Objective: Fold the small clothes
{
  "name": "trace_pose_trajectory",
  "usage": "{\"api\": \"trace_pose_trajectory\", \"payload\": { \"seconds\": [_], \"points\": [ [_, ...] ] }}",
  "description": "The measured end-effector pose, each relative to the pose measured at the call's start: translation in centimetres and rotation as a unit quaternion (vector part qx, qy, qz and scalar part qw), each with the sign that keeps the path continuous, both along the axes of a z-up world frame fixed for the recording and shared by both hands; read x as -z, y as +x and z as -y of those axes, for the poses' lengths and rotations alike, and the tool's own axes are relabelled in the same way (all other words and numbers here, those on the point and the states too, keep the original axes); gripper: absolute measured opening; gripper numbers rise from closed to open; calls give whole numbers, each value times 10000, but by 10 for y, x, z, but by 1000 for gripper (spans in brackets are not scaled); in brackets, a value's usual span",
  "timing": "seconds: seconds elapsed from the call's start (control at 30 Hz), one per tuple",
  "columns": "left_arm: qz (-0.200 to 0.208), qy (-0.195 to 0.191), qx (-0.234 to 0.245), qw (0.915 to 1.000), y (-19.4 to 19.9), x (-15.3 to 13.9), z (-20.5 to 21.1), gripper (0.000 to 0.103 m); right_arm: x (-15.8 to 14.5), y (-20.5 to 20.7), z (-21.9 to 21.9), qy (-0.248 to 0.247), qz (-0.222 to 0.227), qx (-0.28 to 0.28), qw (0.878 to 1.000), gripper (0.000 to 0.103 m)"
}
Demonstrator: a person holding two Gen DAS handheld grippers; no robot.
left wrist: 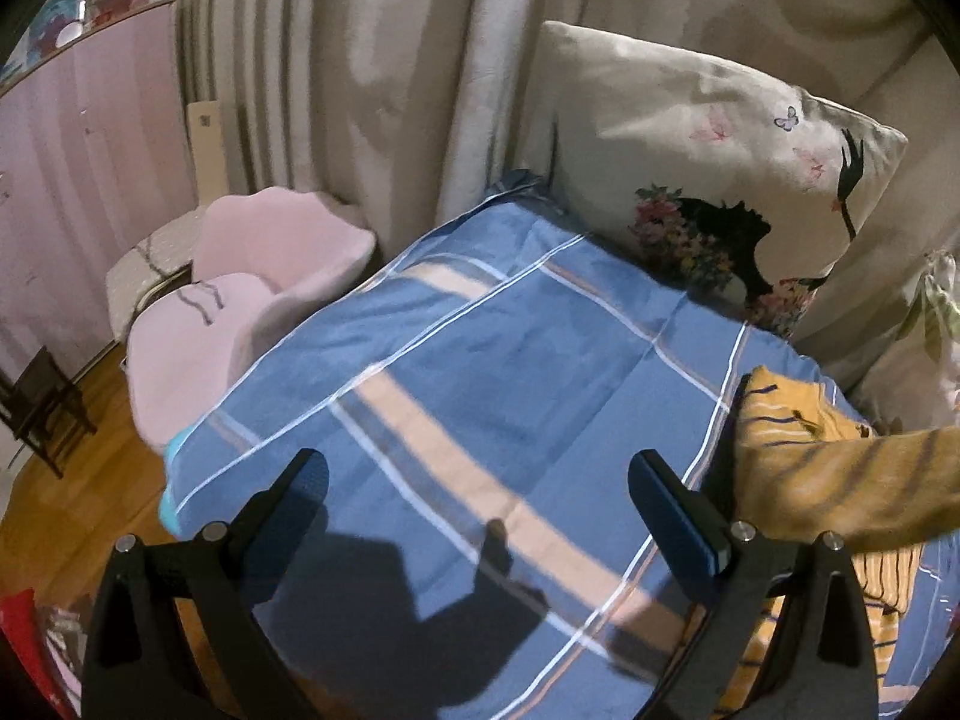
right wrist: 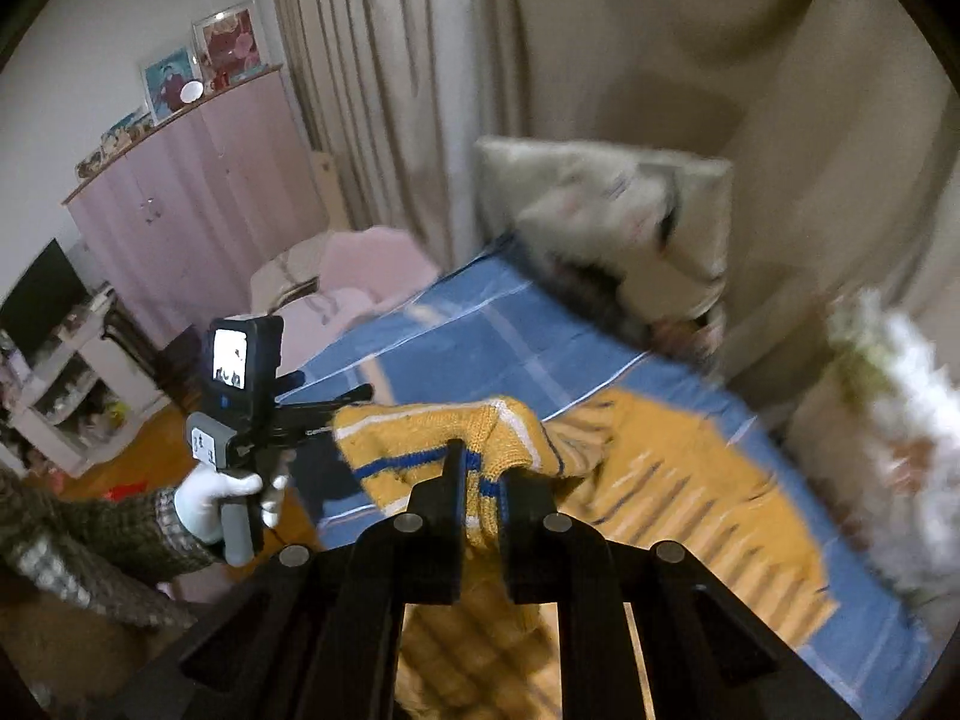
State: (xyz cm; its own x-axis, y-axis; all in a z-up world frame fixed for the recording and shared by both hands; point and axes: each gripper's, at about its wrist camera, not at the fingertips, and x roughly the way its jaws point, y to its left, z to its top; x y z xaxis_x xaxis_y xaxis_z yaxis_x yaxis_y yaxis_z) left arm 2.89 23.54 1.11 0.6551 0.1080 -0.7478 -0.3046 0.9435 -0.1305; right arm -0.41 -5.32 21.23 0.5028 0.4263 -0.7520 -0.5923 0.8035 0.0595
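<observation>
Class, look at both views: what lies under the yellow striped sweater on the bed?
Under the yellow striped sweater lies the blue plaid bedsheet, visible all around it. The right gripper is shut on a lifted part of it. Whatever lies directly beneath the knit is covered and cannot be seen.

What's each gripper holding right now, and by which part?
Right gripper pinches the yellow sweater by its striped ribbed cuff or hem; which one is unclear. Left gripper holds nothing.
</observation>
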Motion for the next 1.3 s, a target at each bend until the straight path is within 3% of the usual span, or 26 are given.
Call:
{"api": "trace_pose_trajectory", "payload": {
  "seconds": [0.07, 0.13, 0.3, 0.37, 0.5, 0.57, 0.6, 0.67, 0.77, 0.9, 1.0, 1.07, 1.17, 1.23, 1.3],
  "points": [
    [-9, -5, 104, 9999, 12, 1, 6, 100, -7, 8, 10, -423, 179, 197, 9987, 10],
    [-35, 26, 262, 9996, 24, 3, 18, 100, 5, 17, 40, -865, 94, 572, 9946, 10],
    [-86, 168, 560, 9983, 43, 4, 56, 100, 74, 47, 122, -1847, -278, 1719, 9672, 10],
    [-100, 249, 673, 9974, 50, 3, 78, 100, 108, 59, 156, -1943, -454, 2074, 9577, 10],
    [-183, 398, 826, 9956, 58, 3, 118, 100, 178, 79, 216, -1363, -1160, 2562, 9499, 14],
    [-238, 430, 916, 9946, 63, 4, 136, 100, 209, 82, 242, -1170, -1536, 2879, 9380, 27],
    [-258, 458, 974, 9939, 65, 5, 147, 100, 217, 82, 254, -998, -1630, 3056, 9328, 28],
    [-263, 453, 1086, 9927, 72, 5, 167, 100, 211, 77, 279, -587, -1577, 3526, 9205, 29],
    [-246, 475, 1307, 9900, 84, 11, 197, 100, 177, 59, 290, -199, -810, 4026, 9116, 29],
    [-477, 561, 1617, 9841, 108, 40, 236, 100, 172, 55, 266, 905, -760, 3458, 9308, 29],
    [-827, 643, 1576, 9819, 125, 68, 244, 100, 206, 65, 248, 1751, -1642, 2951, 9248, 29],
    [-982, 833, 1407, 9816, 134, 81, 241, 100, 230, 69, 249, 1415, -1759, 3116, 9230, 29],
    [-1098, 847, 1282, 9820, 139, 90, 231, 100, 256, 63, 291, 1137, -1827, 3934, 8938, 24],
    [-1065, 877, 1236, 9827, 137, 86, 224, 100, 252, 54, 317, 1395, -1672, 4274, 8775, 26],
    [-922, 1002, 1150, 9840, 134, 78, 220, 100, 240, 43, 331, 1583, -1435, 4417, 8714, 29]
  ]
}}
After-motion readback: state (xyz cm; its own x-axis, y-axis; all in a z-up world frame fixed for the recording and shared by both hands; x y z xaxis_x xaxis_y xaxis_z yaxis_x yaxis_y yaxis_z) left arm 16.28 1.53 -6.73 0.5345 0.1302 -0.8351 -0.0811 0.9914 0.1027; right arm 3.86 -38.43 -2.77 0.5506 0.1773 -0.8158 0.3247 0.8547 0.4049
